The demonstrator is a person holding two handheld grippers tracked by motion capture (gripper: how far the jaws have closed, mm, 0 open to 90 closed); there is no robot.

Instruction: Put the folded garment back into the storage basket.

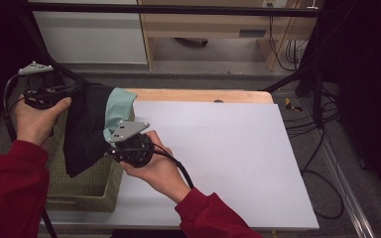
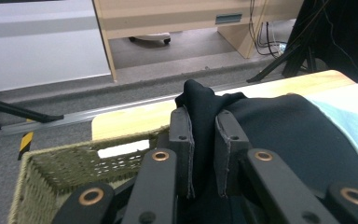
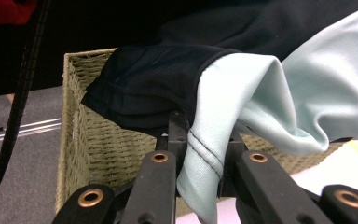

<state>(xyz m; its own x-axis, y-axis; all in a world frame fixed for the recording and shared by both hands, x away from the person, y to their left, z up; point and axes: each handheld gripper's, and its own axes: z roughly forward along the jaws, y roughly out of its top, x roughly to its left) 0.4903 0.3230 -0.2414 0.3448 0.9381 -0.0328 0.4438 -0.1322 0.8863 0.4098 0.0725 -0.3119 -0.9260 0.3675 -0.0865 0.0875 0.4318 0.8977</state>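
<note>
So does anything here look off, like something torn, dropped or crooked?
Nothing looks damaged or spilled. The black and pale green garment hangs bunched between the left claw and the right claw, each shut on a fold, above the woven basket at the table's left edge. It is crumpled, as a lifted cloth would be.

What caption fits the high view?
Two hand-held grippers lift a black and mint-green garment above an olive woven basket.
</note>
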